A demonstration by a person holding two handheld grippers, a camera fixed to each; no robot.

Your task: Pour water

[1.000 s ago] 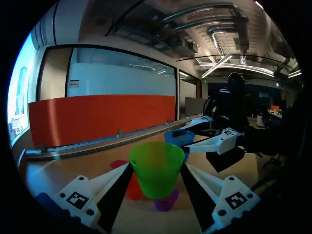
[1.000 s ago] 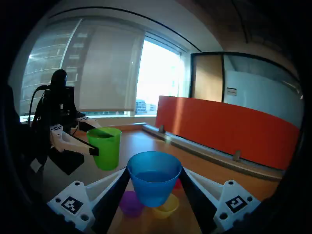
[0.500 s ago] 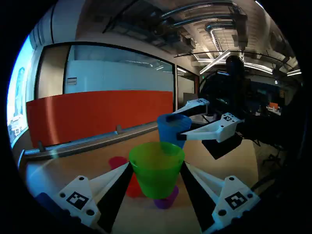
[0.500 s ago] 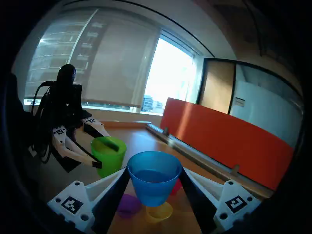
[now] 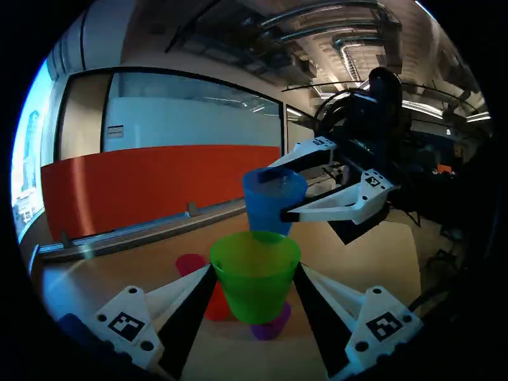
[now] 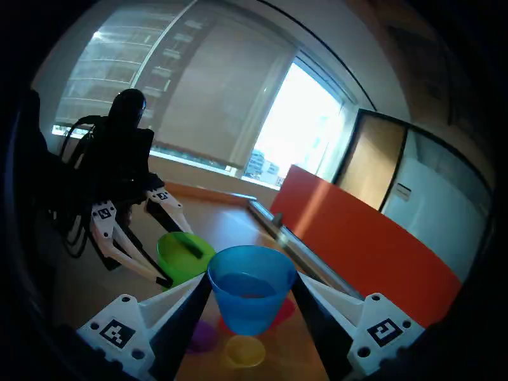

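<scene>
The right hand-held gripper [image 6: 251, 280], closed on the blue cup [image 5: 274, 202] of water, has risen to centre frame in the left gripper view, just above the green cup [image 5: 255, 292] clamped by the left hand-held gripper [image 5: 254, 271]. Still upright; tipping seems next.

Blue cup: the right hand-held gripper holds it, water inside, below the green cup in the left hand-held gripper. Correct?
No. The blue cup is above the green cup, not below it, as the left gripper view shows. The rest holds: the right hand-held gripper holds it with water inside, and the left hand-held gripper holds the green cup.
</scene>
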